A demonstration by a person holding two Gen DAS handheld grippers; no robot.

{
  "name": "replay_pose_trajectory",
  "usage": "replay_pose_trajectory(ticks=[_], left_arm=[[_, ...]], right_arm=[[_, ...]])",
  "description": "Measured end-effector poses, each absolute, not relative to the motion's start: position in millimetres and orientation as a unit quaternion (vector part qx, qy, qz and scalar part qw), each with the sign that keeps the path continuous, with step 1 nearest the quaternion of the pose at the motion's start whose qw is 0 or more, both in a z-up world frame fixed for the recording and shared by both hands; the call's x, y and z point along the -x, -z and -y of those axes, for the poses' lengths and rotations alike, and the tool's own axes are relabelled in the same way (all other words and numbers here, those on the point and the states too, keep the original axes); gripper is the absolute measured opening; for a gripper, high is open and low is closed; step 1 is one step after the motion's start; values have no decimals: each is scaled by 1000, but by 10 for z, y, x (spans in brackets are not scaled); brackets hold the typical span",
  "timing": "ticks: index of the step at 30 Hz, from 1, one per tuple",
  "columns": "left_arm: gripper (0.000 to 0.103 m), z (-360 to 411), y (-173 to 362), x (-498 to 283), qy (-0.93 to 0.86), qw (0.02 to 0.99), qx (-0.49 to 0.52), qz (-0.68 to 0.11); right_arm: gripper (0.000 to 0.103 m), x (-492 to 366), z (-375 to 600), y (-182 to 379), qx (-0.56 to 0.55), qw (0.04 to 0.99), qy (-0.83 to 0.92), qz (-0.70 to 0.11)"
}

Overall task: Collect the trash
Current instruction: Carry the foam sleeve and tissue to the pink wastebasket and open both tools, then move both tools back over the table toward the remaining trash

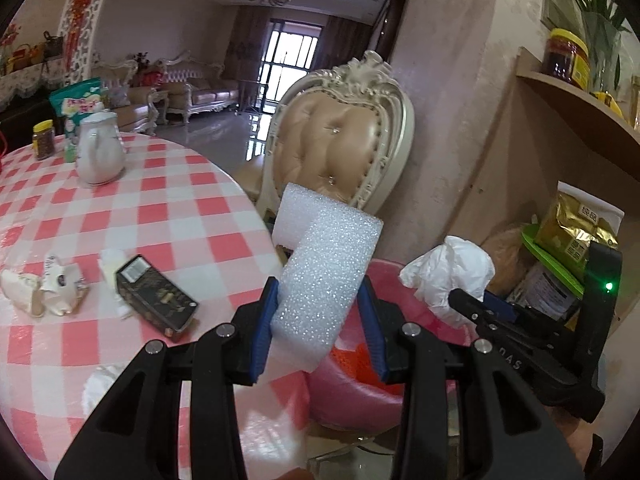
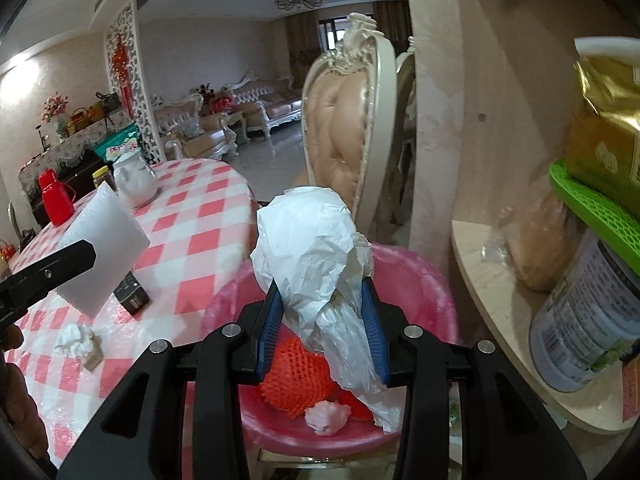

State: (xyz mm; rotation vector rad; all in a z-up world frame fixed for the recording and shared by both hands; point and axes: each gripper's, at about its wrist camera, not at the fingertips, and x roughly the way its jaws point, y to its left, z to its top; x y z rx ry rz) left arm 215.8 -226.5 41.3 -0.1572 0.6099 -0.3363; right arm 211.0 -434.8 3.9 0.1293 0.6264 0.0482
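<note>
Here, checkered tablecloth [image 1: 168,208], left claw [image 1: 320,328] gripping foam block [image 1: 324,272], right claw [image 2: 324,332] clutching crumpled plastic [image 2: 316,256].

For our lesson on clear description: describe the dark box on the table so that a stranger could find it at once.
Start at the round table with the pink-and-white checked cloth. Near its edge closest to the pink bin lies a flat black carton. It is the only dark item there; the scraps beside it are pale crumpled paper.

White foam block [image 1: 324,280] pinched in my left gripper [image 1: 320,320]; crumpled white plastic bag [image 2: 316,256] in my right gripper [image 2: 324,328], above pink bin [image 2: 424,280].
</note>
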Motion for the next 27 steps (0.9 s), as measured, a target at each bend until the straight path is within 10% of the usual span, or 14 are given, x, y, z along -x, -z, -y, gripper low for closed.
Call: replay_pose_trajectory(ticks=[21, 27], left_arm=[[40, 2772, -351, -2341, 211, 922, 69, -318], [69, 2818, -345, -2362, 222, 917, 74, -323]], right_arm=[[51, -2065, 4612, 36, -79, 948, 0, -308], [58, -2045, 4658, 16, -81, 949, 7, -305]])
